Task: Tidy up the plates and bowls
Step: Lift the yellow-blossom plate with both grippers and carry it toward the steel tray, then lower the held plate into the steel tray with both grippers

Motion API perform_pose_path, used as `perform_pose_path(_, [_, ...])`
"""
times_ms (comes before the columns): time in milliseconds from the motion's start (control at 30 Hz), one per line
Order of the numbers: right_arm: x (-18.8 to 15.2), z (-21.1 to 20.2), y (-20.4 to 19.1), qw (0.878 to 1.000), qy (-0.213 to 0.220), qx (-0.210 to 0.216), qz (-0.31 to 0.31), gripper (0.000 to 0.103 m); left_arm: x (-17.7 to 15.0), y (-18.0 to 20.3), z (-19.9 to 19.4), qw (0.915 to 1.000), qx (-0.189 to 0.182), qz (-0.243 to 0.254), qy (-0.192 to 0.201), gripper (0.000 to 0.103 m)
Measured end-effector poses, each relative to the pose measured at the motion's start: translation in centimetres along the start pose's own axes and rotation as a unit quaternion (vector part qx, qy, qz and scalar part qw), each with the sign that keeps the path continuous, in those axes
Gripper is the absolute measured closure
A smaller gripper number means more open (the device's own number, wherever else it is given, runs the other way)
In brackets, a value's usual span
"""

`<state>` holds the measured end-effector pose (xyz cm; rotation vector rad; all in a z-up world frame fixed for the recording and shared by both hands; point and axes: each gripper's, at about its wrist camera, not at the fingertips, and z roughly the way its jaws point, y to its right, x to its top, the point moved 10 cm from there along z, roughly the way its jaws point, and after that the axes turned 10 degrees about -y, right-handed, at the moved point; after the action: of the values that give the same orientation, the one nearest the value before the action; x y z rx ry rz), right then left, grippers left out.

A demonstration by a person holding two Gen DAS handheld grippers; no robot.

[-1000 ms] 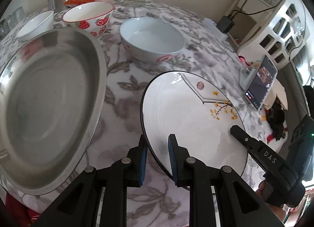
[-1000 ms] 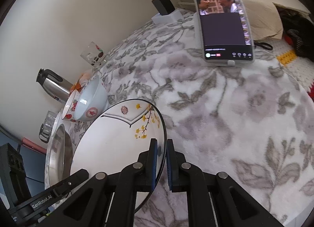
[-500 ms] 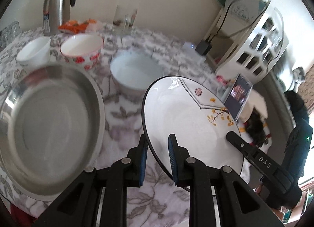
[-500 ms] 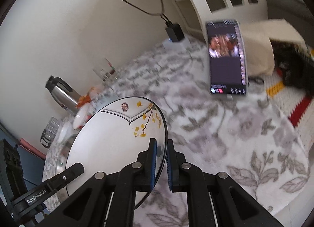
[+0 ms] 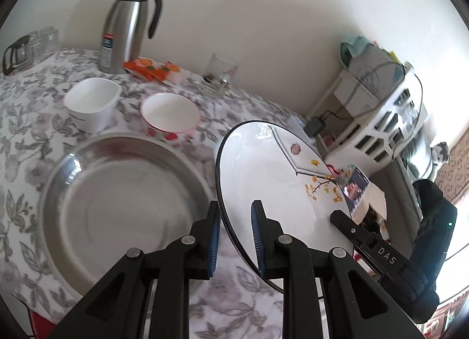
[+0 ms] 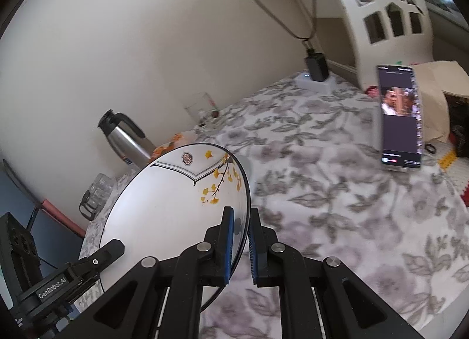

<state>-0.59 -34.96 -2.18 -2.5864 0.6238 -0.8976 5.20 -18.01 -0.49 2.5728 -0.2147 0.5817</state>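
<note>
- Right, biggest first: table [image 5: 17, 134] with a grey floral cloth carries everything.
- Steel basin [image 5: 117, 207] sits on the near left of the table, wide and shallow, nothing in it.
- White plate [image 5: 263, 180] with a black rim and yellow leaf print is off the table, held tilted between both tools, just right of the basin and overlapping its right edge in the left view.
- Left tongs [image 5: 234, 233] are clamped on the plate's near-left rim, blue pads either side of the edge.
- Right tongs [image 6: 241, 239] are clamped on the opposite rim, pads tight on the edge.
- Steel flask [image 5: 126, 25] stands at the back by the wall, well apart from the plate.
- Phone [image 6: 400, 116] stands propped at the right side of the table, screen lit.
- Two small bowls behind the basin: plain white bowl [image 5: 92, 103] and red-patterned bowl [image 5: 170, 113], side by side, apart from each other.
- Drinking glass [image 5: 219, 75] stands further back, near the wall.
- Step in hand, my read: carrying the plate two-handed toward a stacking spot, likely the basin.
- Next move calls for levelling the plate, keeping both grips matched so it doesn't twist, centring it over the basin, lowering, then releasing both together.
- Risk: thin rim grips, so the plate could slip if one side leads.
</note>
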Motion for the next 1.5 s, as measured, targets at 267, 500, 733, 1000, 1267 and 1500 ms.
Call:
perform_pose_path(267, [-0.3,1.8,-4.7,1.0,-0.008,0.006,-0.021,0.092,1.8,-4.3,-1.9,0.9993,0.001,-0.034,0.016,0.081])
perform_pose_path(500, [-0.9,3.5,-8.5,0.999,-0.02,0.012,-0.039,0.092,2.8,-8.0,-3.3,0.9975,0.001,-0.066,0.026,0.081])
perform_pose_path(733, [-1.5,5.1,-11.6,0.998,-0.031,0.011,-0.052,0.092,3.6,-11.0,-4.6,0.995,-0.001,-0.093,0.036,0.081])
perform_pose_path(1000, [-2.1,6.5,-14.2,0.998,-0.039,0.019,-0.049,0.092,3.8,-14.5,-5.2,0.9901,-0.003,-0.137,0.032,0.081])
perform_pose_path(1267, [-3.0,8.0,-15.4,0.997,-0.05,0.016,-0.06,0.092,3.6,-16.5,-5.0,0.9868,0.0,-0.161,0.022,0.081])
perform_pose_path(1500, [-4.1,9.9,-13.6,0.996,-0.075,0.006,-0.045,0.092,2.6,-16.5,-3.2,0.9869,0.021,-0.159,-0.018,0.081])
